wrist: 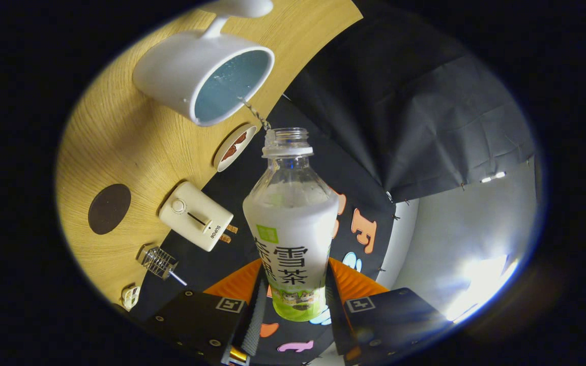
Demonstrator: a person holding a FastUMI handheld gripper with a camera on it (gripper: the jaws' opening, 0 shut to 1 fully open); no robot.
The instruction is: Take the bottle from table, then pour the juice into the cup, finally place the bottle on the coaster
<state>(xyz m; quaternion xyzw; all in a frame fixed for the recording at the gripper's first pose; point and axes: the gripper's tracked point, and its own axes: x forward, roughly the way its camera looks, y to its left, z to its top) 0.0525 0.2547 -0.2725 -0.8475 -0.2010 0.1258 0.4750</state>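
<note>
Right now the fingers (293,310) are clamped on the lower body of the bottle (291,223), one on each side, holding it tipped with its uncapped mouth toward the cup (202,76); a thin stream of juice (256,115) runs from the bottle's mouth over the cup's rim into its blue inside. Relative to the cup, on the wooden bench (120,147): a small round pictured disc (234,147) just beside the rim and near the bottle's mouth, a cream plug-like device (196,216) further off, a dark round coaster (109,209) well apart, and a small metal wire piece (158,263) beyond the device.
</note>
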